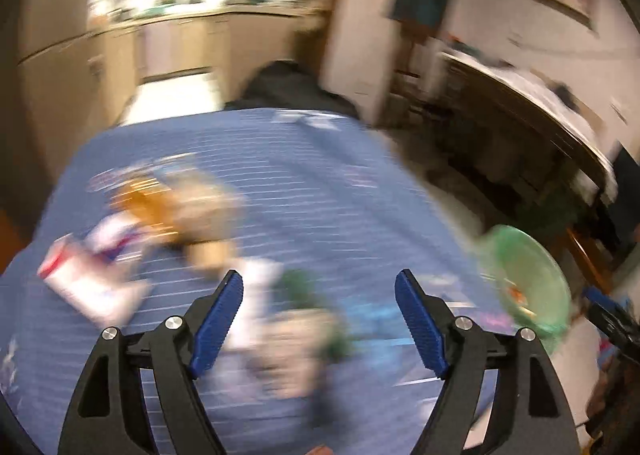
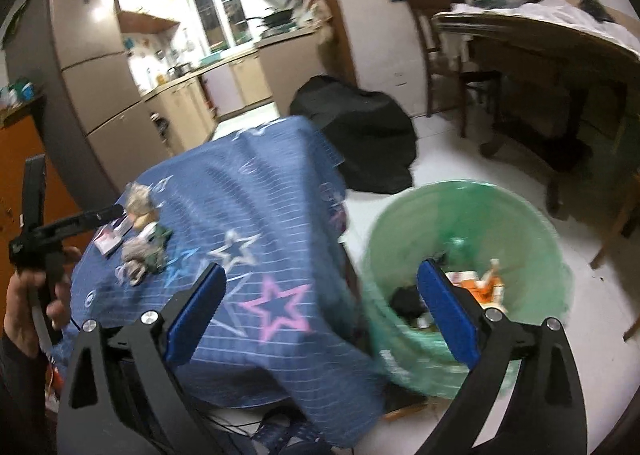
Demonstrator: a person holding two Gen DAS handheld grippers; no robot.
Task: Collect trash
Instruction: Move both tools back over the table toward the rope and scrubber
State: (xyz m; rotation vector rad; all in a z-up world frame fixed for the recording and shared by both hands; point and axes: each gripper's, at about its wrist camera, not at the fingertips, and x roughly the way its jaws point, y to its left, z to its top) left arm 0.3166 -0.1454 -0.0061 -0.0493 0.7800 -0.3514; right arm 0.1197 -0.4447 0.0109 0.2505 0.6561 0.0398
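A blue star-patterned cloth covers a small table (image 1: 320, 183) (image 2: 264, 183). Trash lies on it: crumpled paper and a green scrap (image 2: 144, 251), small cards (image 2: 110, 241), and, blurred in the left wrist view, an orange-brown wrapper (image 1: 160, 207), a white pack (image 1: 88, 275) and a pale wad with green (image 1: 292, 319). My left gripper (image 1: 319, 282) is open and empty just above that wad; it also shows in the right wrist view (image 2: 80, 221). My right gripper (image 2: 322, 269) is open and empty, between the table and a green-lined trash bin (image 2: 524, 215) (image 1: 532, 279) holding litter.
A black bag (image 2: 360, 131) lies on the white floor behind the table. A wooden dining table (image 2: 560, 51) and chair (image 2: 440, 55) stand at right. A fridge (image 2: 92, 67) and kitchen counter (image 2: 224, 67) are at back left. An orange cabinet (image 2: 24, 159) stands at left.
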